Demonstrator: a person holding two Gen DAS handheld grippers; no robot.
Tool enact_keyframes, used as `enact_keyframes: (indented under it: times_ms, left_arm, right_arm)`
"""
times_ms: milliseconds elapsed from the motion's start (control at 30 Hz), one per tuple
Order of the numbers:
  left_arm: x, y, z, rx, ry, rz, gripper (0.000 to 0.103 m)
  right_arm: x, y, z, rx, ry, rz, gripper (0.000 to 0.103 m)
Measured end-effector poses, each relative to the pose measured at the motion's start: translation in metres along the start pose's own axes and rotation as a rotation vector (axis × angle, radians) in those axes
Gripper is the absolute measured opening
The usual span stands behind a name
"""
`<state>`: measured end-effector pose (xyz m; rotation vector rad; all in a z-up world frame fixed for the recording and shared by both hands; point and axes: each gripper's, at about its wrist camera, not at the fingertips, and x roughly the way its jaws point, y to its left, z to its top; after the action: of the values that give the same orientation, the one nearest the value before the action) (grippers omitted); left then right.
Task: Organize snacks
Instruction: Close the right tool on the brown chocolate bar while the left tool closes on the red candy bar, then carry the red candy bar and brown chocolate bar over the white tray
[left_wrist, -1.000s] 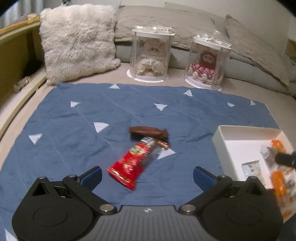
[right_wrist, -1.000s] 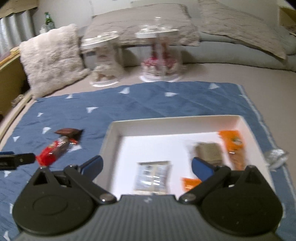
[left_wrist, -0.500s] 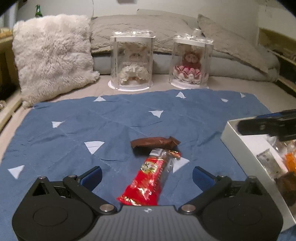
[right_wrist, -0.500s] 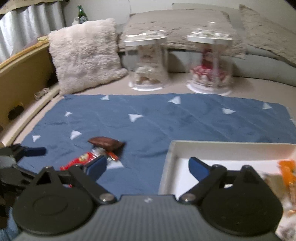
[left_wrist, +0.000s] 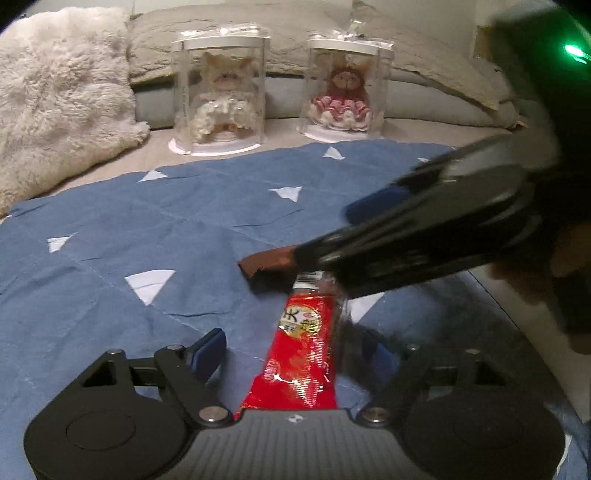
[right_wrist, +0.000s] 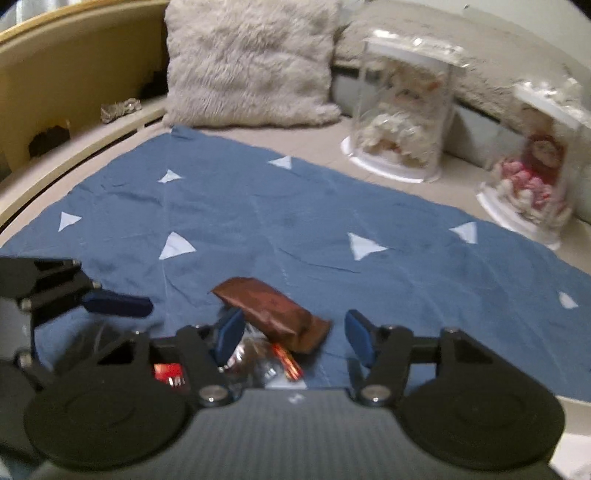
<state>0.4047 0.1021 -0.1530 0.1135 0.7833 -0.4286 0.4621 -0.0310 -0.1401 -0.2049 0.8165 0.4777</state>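
- Since half a second ago: right gripper (right_wrist: 291, 330) has swung away from the white box and over to the two loose snacks; left gripper (left_wrist: 295, 350) has closed in on the red packet, which now runs in between its fingers.
- Left gripper: jaws spread wide, one finger on each side of the red snack packet (left_wrist: 301, 354); neither pad is seen touching it. The right-hand finger is blurred.
- Right gripper: jaws spread, blue pads (right_wrist: 229, 334) on either side of the near end of the brown snack bar (right_wrist: 271, 312); contact cannot be told. In the left wrist view it (left_wrist: 369, 236) crosses from the right, blurred, covering part of the bar.
- Red snack packet: flat on the cloth, long axis running away from the left camera, clear crimped end farthest off, next to the brown bar. In the right wrist view only its clear end and a scrap of red show.
- Brown snack bar: flat on the cloth, lying across the far end of the red packet; touching or just overlapping cannot be told.
- Blue cloth (left_wrist: 110, 258): white triangle print, spread over a beige surface.
- Two clear display cases (left_wrist: 221, 88), a doll inside each, standing side by side beyond the cloth.
- Fluffy cushion (right_wrist: 251, 62): behind the cloth's far corner.
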Motion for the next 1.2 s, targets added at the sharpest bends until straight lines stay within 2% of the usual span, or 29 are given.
enact_keyframes:
  times_ms: [100, 167, 267, 333, 400, 500, 667, 800, 933, 1000, 1067, 1200]
  left_arm:
    - [0.003, 0.001, -0.002, 0.011, -0.01, -0.01, 0.081]
    - [0.005, 0.001, -0.002, 0.021, -0.027, 0.011, 0.081]
    - [0.009, -0.003, -0.002, 0.048, -0.028, 0.025, 0.074]
    - [0.013, -0.004, -0.001, 0.05, -0.017, 0.019, 0.074]
    - [0.015, -0.007, 0.0, 0.056, -0.01, 0.012, 0.073]
    - [0.019, -0.012, 0.003, 0.071, 0.0, 0.013, 0.066]
    - [0.019, -0.023, 0.008, 0.084, 0.011, -0.02, 0.058]
    - [0.018, -0.034, 0.012, 0.12, 0.011, -0.055, 0.058]
    - [0.02, -0.04, 0.014, 0.099, 0.013, -0.068, 0.057]
    - [0.021, -0.04, 0.016, 0.082, 0.023, -0.084, 0.05]
    - [0.023, -0.043, 0.018, 0.087, 0.035, -0.071, 0.045]
    - [0.029, -0.049, 0.02, 0.112, 0.057, -0.04, 0.045]
  right_arm:
    - [0.015, 0.01, 0.005, -0.066, 0.02, 0.009, 0.067]
    - [0.02, 0.016, 0.001, -0.111, 0.041, 0.012, 0.067]
    - [0.028, 0.02, 0.001, -0.157, 0.057, -0.007, 0.063]
    - [0.032, 0.021, 0.001, -0.168, 0.064, -0.021, 0.054]
    - [0.033, 0.019, 0.001, -0.177, 0.073, -0.048, 0.039]
    - [0.029, 0.013, -0.001, -0.162, 0.07, -0.071, 0.028]
    - [0.012, -0.006, -0.005, -0.043, 0.012, -0.09, 0.017]
    - [-0.003, -0.019, -0.005, 0.013, -0.014, -0.1, 0.017]
    - [-0.018, -0.03, -0.01, 0.073, -0.026, -0.107, 0.017]
    - [-0.019, -0.04, -0.012, 0.124, -0.033, -0.1, 0.017]
    - [-0.022, -0.044, -0.018, 0.153, -0.028, -0.092, 0.017]
    - [-0.027, -0.05, -0.028, 0.177, -0.013, -0.087, 0.017]
